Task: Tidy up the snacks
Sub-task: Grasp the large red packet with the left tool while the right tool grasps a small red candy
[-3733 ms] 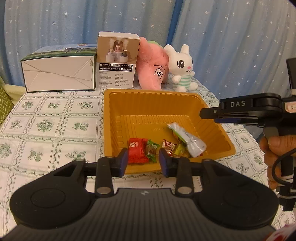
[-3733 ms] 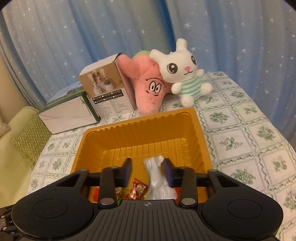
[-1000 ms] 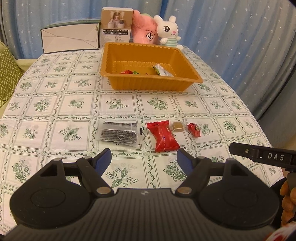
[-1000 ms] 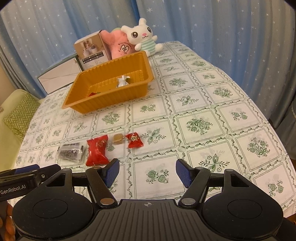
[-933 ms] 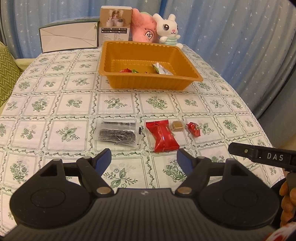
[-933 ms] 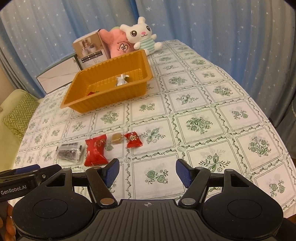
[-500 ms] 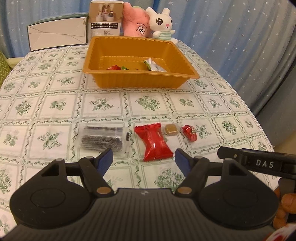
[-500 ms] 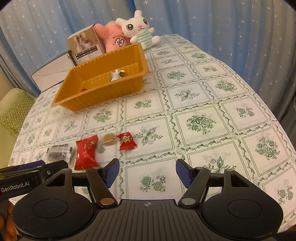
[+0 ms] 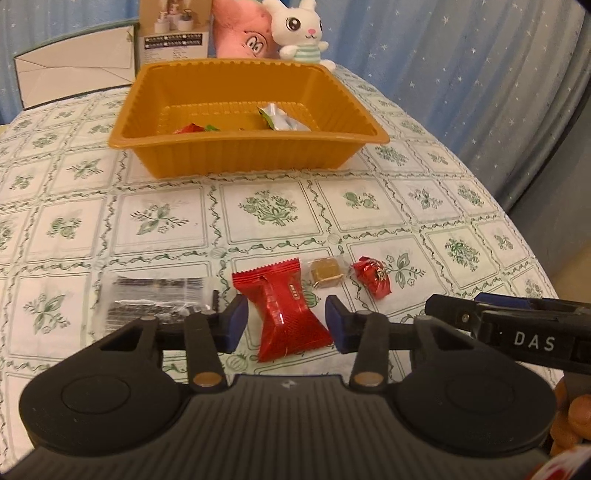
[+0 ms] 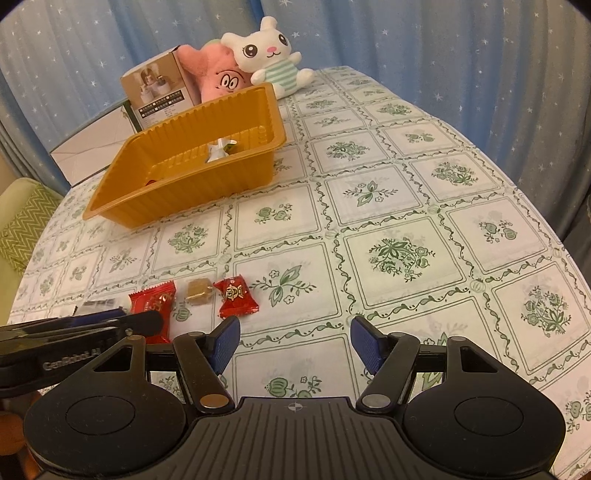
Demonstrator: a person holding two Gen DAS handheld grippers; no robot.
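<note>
A long red packet lies on the tablecloth between the pads of my left gripper. Its jaws are closing, with a small gap still showing on either side of the packet. Left of the packet lies a dark clear-wrapped snack; to its right sit a brown cube candy and a small red candy. My right gripper hangs open over bare cloth, just near and right of that small red candy. The orange tray farther back holds a silver packet and a red one.
Behind the tray stand a white rabbit plush, a pink plush, a printed carton and a white box. The table's rounded edge falls away on the right towards blue curtains. A green cushion lies to the left.
Both grippers have come back from the tray and sunk towards the row of snacks near the table's front. The left jaws have narrowed around the long red packet; the right jaws kept their width.
</note>
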